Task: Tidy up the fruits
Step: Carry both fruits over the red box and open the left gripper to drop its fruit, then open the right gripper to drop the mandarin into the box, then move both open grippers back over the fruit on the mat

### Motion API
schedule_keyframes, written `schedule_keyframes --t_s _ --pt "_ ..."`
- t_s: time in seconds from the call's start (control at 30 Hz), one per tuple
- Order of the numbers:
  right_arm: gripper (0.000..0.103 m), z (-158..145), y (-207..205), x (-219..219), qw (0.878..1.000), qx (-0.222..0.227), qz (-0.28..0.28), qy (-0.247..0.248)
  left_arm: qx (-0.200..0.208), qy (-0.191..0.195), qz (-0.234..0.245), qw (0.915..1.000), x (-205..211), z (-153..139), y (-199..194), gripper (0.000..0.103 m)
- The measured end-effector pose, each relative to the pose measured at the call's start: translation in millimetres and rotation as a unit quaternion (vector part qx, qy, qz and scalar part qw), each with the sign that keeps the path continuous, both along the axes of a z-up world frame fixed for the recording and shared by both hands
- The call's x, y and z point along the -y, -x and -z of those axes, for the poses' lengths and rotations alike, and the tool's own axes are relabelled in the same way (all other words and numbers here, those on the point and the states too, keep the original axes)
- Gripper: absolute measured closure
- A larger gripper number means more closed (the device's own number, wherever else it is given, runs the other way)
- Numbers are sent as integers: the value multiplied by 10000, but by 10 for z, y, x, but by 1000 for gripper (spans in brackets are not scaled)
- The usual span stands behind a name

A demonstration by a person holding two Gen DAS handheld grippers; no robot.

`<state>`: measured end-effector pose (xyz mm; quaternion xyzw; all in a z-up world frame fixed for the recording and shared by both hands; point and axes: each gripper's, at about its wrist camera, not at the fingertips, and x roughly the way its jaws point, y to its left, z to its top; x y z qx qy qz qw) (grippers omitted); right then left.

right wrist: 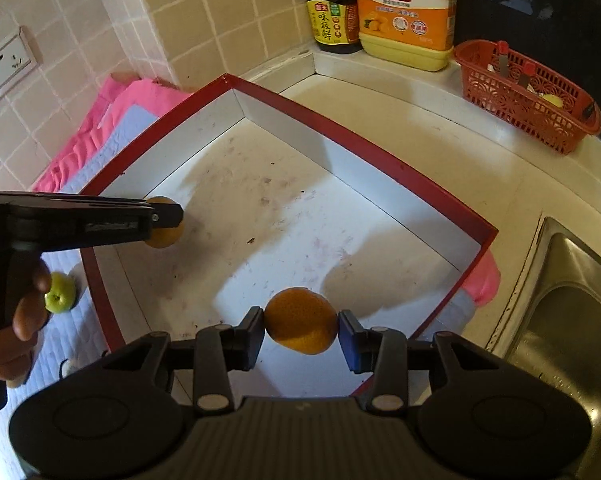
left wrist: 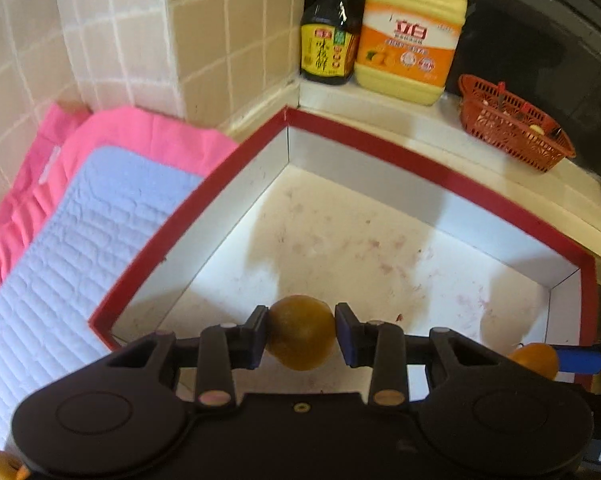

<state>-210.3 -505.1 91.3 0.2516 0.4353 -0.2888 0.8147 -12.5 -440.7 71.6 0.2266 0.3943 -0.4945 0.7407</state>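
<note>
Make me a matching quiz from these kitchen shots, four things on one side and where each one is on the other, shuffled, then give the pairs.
Things
1. orange
2. green apple
3. dark sauce bottle
4. red basket

Places
A. on the quilted mat, outside the box
B. counter ledge, right of the yellow jug
C. between the right tongs, over the red-rimmed box
D. in the corner, left of the yellow jug

Pairs: 1-C, 2-A, 3-D, 4-B
</note>
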Motion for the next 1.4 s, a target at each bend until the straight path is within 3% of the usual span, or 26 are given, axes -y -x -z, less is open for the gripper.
schedule_keyframes --t_s 0.2,0.23,0.27,0.63,0.9,1.1,1.23,1.4 --pt "57 -4 -66 -43 9999 -117 -104 39 36 -60 -106 9999 -12 65 -20 52" --pt "50 -16 -62 -35 9999 -100 -97 1 35 -45 -187 9998 -24 53 -30 35" --pt "44 -34 -54 -31 9999 -76 -96 -6 64 -4 -256 9997 -44 27 -34 30" --pt "40 -217 -41 -159 9992 31 -227 330 292 401 -341 9982 -335 -326 22 29" --pt "40 -413 -130 -383 9966 129 -478 661 629 901 -621 9920 -869 -740 72 28" --pt "40 -686 -304 -680 9906 301 -836 1044 791 1489 -1257 9776 -1664 -1150 83 28" --pt "39 -925 -465 -966 9834 512 -1132 1320 1120 1796 -1672 9629 -2296 -1415 87 28" --pt "36 -1129 -703 -1414 9705 770 -1636 1594 1632 1930 -2348 9386 -3046 -1664 114 26"
